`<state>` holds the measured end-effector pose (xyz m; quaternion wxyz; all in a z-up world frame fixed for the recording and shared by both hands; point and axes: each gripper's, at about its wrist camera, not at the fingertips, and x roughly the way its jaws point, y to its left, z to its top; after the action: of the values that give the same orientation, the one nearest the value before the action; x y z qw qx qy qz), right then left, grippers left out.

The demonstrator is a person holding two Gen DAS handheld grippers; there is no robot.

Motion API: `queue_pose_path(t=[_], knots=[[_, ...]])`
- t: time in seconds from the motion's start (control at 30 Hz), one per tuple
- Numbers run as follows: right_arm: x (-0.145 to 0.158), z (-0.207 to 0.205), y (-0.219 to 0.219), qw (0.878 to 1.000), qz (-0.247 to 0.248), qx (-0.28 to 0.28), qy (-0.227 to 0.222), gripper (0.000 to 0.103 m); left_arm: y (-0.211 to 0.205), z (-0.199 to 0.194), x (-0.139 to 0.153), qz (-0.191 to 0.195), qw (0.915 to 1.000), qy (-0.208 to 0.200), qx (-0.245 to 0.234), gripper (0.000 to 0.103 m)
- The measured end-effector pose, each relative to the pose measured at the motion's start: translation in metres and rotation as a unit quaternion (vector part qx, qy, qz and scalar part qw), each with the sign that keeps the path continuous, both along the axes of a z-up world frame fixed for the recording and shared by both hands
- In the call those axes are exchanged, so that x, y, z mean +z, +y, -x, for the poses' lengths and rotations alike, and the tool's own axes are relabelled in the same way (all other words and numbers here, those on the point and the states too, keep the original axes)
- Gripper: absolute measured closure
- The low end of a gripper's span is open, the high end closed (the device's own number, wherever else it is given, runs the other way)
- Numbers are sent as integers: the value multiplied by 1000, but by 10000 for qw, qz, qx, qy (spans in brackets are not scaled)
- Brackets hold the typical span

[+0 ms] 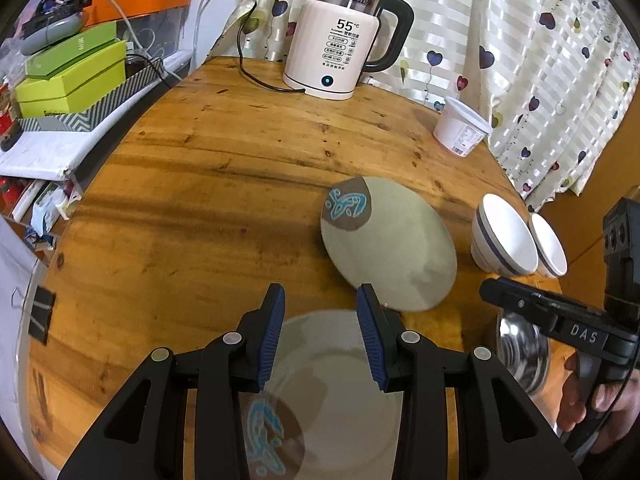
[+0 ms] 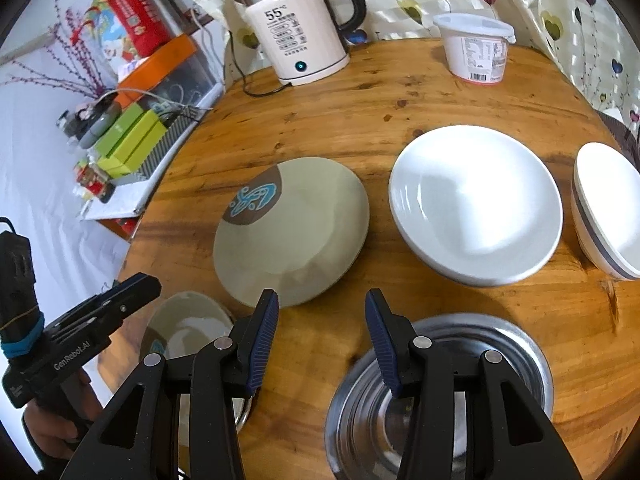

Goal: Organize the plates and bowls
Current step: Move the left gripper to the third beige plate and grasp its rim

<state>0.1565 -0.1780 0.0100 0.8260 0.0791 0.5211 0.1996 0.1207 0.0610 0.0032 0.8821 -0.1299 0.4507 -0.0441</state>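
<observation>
A: Left to right, what's where?

B: The left gripper (image 1: pixel 321 334) hangs spread and empty over the near patterned plate (image 1: pixel 336 396) at the bench (image 2: pixel 320 128) edge. Beyond it lies the far patterned plate (image 2: pixel 292 232), then the white plate (image 2: pixel 476 204), then the striped bowls (image 2: pixel 608 216) nested at the right edge. Nearest me on the right, the steel bowl (image 2: pixel 440 392) sits under the right gripper (image 2: pixel 322 336), also spread and holding nothing.

A: Which step?

B: Probably the approach, nothing lifted yet. Whether either gripper touches its dish, I can't tell.

A: Next?

B: I'd pinch the near plate's rim and stack it on its twin.
</observation>
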Motion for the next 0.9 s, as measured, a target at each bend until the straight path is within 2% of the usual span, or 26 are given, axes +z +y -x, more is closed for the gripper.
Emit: queue_pose_path(t=[0.43, 0.9], knots=[[-20, -30, 1, 9987, 11, -278, 424, 58, -12, -50, -20, 69, 9993, 308, -184, 64], [-31, -46, 7, 9978, 162, -337, 556, 69, -16, -73, -36, 197, 9980, 500, -341, 65]])
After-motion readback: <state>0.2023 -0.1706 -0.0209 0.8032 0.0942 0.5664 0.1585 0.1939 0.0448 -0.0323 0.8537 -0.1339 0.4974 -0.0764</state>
